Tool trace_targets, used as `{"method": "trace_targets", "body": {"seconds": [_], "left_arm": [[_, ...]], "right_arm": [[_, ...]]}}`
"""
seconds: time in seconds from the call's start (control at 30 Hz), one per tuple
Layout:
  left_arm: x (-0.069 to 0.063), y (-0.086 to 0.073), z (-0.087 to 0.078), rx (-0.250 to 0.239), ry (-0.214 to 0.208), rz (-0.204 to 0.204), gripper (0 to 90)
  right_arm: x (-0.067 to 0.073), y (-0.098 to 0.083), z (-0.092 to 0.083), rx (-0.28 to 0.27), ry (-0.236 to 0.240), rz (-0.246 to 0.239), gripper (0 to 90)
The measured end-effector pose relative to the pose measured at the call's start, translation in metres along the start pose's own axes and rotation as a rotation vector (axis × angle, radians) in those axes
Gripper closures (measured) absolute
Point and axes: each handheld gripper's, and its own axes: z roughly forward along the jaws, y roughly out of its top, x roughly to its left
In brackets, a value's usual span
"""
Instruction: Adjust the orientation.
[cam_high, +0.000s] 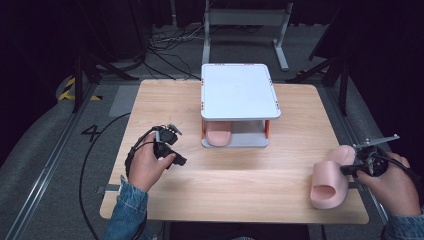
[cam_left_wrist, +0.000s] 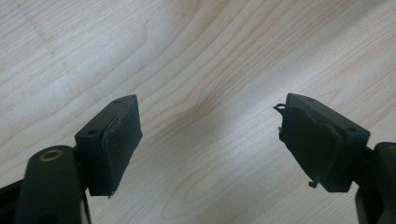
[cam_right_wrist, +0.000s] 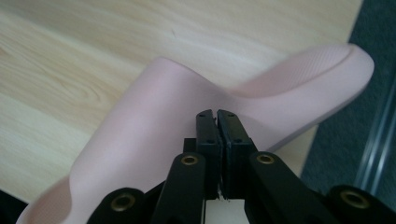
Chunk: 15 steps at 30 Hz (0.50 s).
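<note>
While the right gripper (cam_right_wrist: 217, 114) pinches the pink slipper (cam_high: 330, 182) at the table's (cam_high: 240, 190) right edge, the rack (cam_high: 239, 100) with its twin sits far left and back. The left gripper (cam_left_wrist: 208, 140) gapes wide, empty.

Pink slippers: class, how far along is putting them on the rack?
Done: one pink slipper lies on the rack's lower shelf. In hand: the right tongs pinch the second slipper at the table's right edge. Left: carrying it over. The left tongs hang open.
</note>
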Motion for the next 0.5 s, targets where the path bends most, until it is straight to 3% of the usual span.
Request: {"method": "trace_targets", "body": {"seconds": [0.07, 0.17, 0.27, 0.4, 0.43, 0.5], "left_arm": [[-0.002, 0.007, 0.003, 0.001, -0.002, 0.015, 21.0], [-0.005, 0.012, 0.006, 0.006, -0.011, 0.029, 21.0], [-0.007, 0.015, 0.008, 0.009, -0.02, 0.04, 21.0], [-0.006, 0.015, 0.008, 0.011, -0.018, 0.038, 21.0], [-0.006, 0.015, 0.008, 0.011, -0.018, 0.038, 21.0], [-0.006, 0.014, 0.008, 0.007, -0.019, 0.03, 21.0]], "right_arm": [[-0.003, -0.007, 0.0, 0.04, -0.024, 0.022, 90.0], [-0.007, -0.013, 0.002, 0.056, -0.03, 0.06, 90.0], [-0.02, -0.027, 0.01, 0.175, -0.047, 0.11, 90.0], [-0.024, -0.029, 0.026, 0.185, 0.039, 0.124, 88.0], [-0.024, -0.029, 0.026, 0.185, 0.039, 0.124, 88.0], [-0.018, -0.023, 0.038, 0.183, 0.071, 0.094, 83.7]]}}
